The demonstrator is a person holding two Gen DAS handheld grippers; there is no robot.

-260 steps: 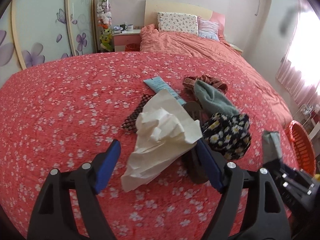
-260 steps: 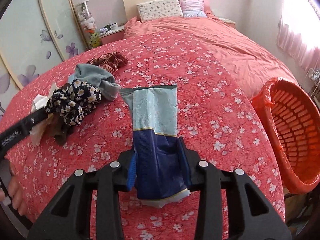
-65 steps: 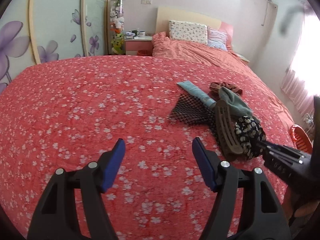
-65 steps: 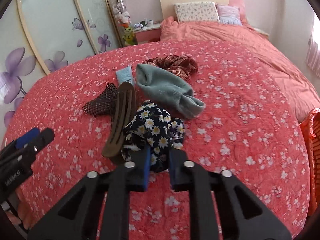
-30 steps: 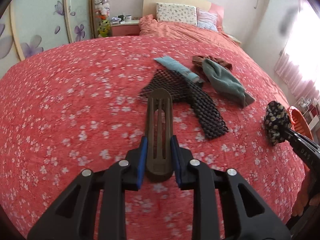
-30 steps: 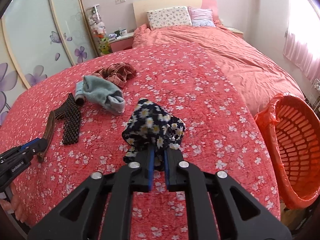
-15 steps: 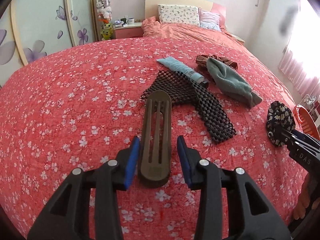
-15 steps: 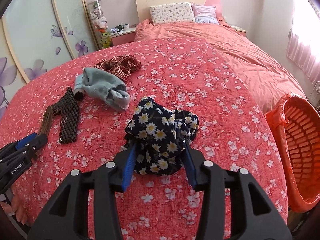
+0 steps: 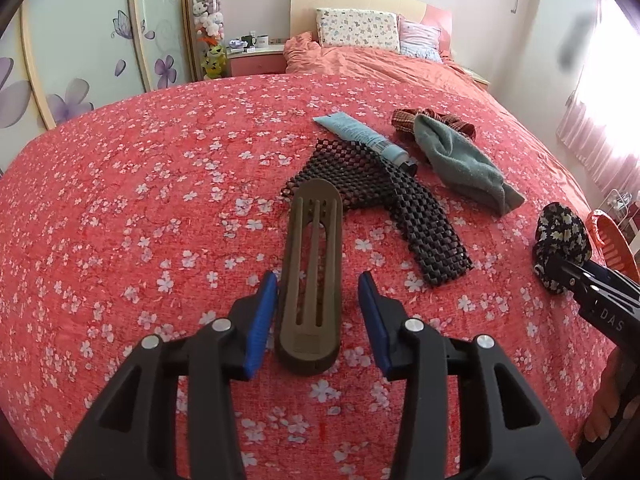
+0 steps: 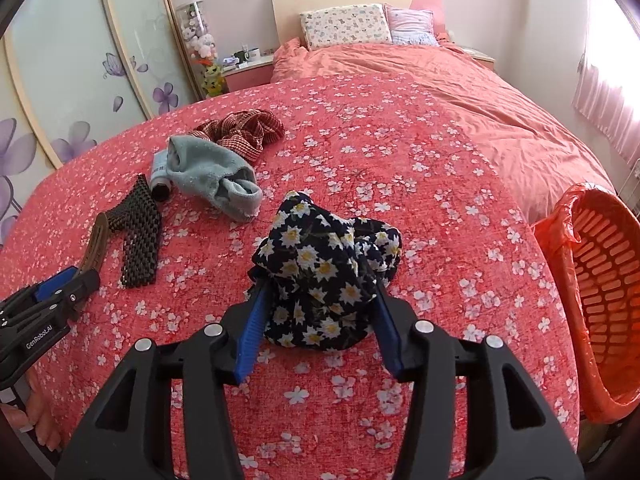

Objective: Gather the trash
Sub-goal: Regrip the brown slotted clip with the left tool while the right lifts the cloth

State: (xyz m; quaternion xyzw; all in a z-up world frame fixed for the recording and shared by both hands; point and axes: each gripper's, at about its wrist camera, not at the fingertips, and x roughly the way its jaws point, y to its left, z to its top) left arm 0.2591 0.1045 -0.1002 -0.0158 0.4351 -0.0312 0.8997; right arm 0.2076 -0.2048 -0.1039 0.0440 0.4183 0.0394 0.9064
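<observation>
At the bottom centre of my left wrist view, my left gripper (image 9: 318,312) stands partly apart, its jaws having just been opening; the brown slotted clip (image 9: 314,276) lies flat on the bed (image 9: 140,200) between the blue pads, which no longer press on it. Just beyond the clip's far end a black mesh strip (image 9: 400,200) bends toward the right of the frame, and a pale blue tube (image 9: 362,136) lies along its upper edge. To the right of the tube sits a grey-green sock (image 9: 460,160), with a red checked cloth (image 9: 404,120) behind it.

At the bottom centre of my right wrist view, my right gripper (image 10: 318,320) has also just been opening; the dark daisy-print cloth (image 10: 324,272) sits bunched on the bed between the pads. Its folds reach both pads, but I cannot tell whether they still press on it. At the right edge of that frame the orange basket (image 10: 600,280), lined with an orange bag, stands beside the bed, well apart from the cloth. At the lower left edge my left gripper shows again, near the clip and mesh strip.
</observation>
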